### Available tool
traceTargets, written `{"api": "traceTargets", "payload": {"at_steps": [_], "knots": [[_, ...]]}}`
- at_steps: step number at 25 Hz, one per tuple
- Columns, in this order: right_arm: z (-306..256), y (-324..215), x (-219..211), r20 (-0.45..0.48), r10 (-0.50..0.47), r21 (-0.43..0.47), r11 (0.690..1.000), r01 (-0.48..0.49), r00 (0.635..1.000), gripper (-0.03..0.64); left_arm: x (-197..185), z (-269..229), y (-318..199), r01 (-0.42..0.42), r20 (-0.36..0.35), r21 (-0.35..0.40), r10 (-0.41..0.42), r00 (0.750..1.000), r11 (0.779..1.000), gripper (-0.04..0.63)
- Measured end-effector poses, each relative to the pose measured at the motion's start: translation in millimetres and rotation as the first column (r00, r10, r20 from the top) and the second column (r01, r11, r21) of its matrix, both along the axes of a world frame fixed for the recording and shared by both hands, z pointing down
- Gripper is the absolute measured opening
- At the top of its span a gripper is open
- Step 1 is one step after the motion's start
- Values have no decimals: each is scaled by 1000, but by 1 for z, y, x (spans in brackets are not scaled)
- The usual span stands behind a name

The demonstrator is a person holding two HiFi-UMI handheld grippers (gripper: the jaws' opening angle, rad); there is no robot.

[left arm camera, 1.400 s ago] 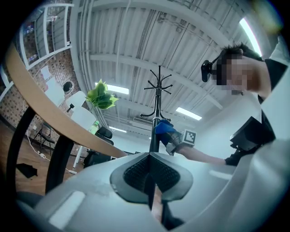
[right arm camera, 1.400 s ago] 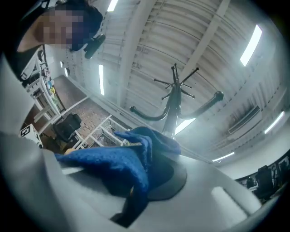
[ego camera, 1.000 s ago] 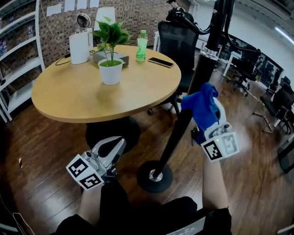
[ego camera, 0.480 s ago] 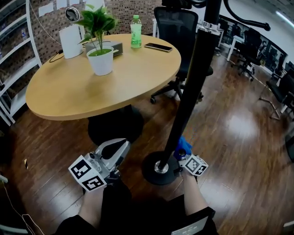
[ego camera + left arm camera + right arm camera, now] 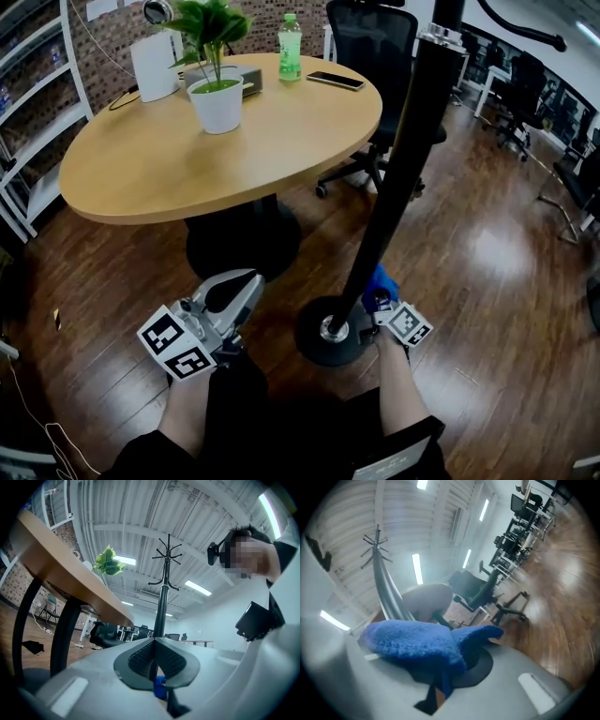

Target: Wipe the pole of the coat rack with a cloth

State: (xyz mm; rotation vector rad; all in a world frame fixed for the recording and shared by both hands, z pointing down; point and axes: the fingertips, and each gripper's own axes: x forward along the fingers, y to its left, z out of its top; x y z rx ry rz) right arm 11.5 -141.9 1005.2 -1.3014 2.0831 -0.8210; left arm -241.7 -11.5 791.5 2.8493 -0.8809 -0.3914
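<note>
Wiping, low end: right gripper [image 5: 378, 298] pinches blue cloth [image 5: 382, 279] at the pole [image 5: 398, 178] above its base [image 5: 314, 339] (left gripper [image 5: 239, 284] jaws together, empty); next stroke probably runs upward.

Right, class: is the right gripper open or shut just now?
Shut on the blue cloth: the right gripper pinches it between its jaws, with cloth bunched over them.

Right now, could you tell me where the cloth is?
In the head view, the blue cloth is low against the pole, on its right, held by the right gripper above the base.
</note>
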Motion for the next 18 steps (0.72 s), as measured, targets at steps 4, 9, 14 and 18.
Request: {"api": "traceTargets", "payload": {"at_steps": [4, 9, 14, 18], "knots": [[-147, -17, 5, -103, 20, 274, 962, 9, 994, 20, 5, -14, 5, -20, -10, 35, 20, 1000, 999, 0], [-324, 1, 6, -167, 146, 546, 837, -32, 975, 20, -8, -43, 11, -5, -32, 92, 8, 999, 996, 0], [-473, 54, -16, -242, 365, 797, 603, -30, 899, 17, -26, -65, 6, 32, -71, 131, -23, 997, 991, 0], [-510, 79, -63, -422, 577, 871, 472, 137, 699, 17, -30, -66, 4, 41, -83, 129, -30, 996, 991, 0]]}}
